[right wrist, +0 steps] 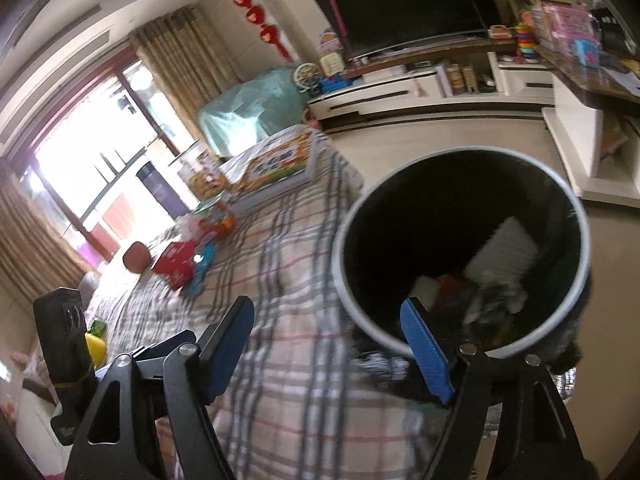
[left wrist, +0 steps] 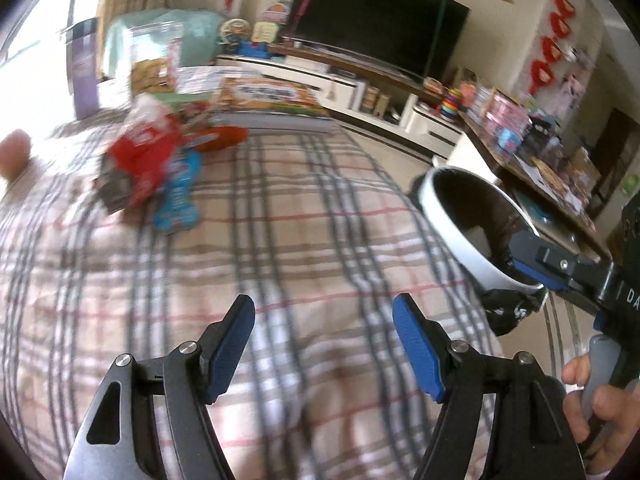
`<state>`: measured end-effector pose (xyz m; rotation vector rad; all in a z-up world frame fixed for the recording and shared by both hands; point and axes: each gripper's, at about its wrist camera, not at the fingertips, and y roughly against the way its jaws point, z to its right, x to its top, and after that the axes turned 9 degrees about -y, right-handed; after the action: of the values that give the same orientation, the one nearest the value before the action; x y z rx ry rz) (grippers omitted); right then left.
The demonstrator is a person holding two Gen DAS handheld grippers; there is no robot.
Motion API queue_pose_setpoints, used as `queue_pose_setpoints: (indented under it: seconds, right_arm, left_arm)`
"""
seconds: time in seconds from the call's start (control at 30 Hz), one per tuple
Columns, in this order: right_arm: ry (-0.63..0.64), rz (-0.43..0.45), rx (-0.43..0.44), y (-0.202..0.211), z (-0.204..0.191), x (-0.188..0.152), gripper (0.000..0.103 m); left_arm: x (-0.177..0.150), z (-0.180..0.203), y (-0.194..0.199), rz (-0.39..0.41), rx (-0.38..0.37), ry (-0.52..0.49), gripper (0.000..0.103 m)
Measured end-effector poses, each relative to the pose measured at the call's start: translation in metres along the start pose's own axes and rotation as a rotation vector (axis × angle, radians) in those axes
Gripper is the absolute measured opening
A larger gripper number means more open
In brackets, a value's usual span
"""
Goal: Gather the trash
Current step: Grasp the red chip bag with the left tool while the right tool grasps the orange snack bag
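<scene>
A pile of trash lies on the plaid tablecloth: a red wrapper (left wrist: pixel 140 160) and a blue wrapper (left wrist: pixel 180 196), also in the right wrist view as the red wrapper (right wrist: pixel 176 262) and the blue one (right wrist: pixel 202 268). A white trash bin (left wrist: pixel 460 228) with a black liner stands off the table's right edge; it holds white and dark scraps (right wrist: pixel 496 256). My left gripper (left wrist: pixel 323 344) is open and empty above the cloth. My right gripper (right wrist: pixel 328 344) is open and empty at the bin's near rim (right wrist: pixel 360 312); it also shows in the left wrist view (left wrist: pixel 560 268).
A flat printed box (left wrist: pixel 268 100) and snack packs (left wrist: pixel 156 64) sit at the table's far end with a purple bottle (left wrist: pixel 84 68). A TV (left wrist: pixel 376 16) on a low white cabinet (left wrist: pixel 360 92) stands beyond. A cluttered side table (left wrist: pixel 552 160) is right.
</scene>
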<state>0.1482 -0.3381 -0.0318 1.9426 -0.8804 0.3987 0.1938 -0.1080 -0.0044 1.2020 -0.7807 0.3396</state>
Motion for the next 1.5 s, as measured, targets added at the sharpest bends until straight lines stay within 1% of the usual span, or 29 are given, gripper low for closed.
queue_pose_setpoints:
  seconds: [0.13, 0.37, 0.57, 0.8, 1.1, 1.2, 1.5]
  right_arm:
    - [0.031, -0.026, 0.024, -0.012, -0.018, -0.007, 0.078]
    - [0.058, -0.062, 0.058, -0.032, -0.043, -0.018, 0.078]
    - [0.062, -0.075, 0.071, -0.045, -0.055, -0.020, 0.078]
    - [0.062, -0.090, 0.085, -0.061, -0.064, -0.016, 0.078]
    - [0.066, -0.113, 0.106, -0.097, -0.083, -0.003, 0.078]
    - [0.064, -0.123, 0.117, -0.112, -0.090, 0.004, 0.078]
    - [0.044, -0.164, 0.147, -0.162, -0.106, 0.028, 0.078]
  left_arm:
    - [-0.011, -0.019, 0.016, 0.009, 0.037, 0.039, 0.071]
    - [-0.023, -0.042, 0.031, 0.009, 0.081, 0.089, 0.071]
    - [-0.021, -0.058, 0.034, 0.013, 0.110, 0.116, 0.071]
    - [-0.012, -0.078, 0.029, 0.019, 0.139, 0.128, 0.071]
    - [0.009, -0.102, 0.021, 0.041, 0.177, 0.117, 0.072]
    - [0.019, -0.107, 0.015, 0.046, 0.182, 0.106, 0.075]
    - [0.044, -0.123, -0.011, 0.054, 0.171, 0.085, 0.076]
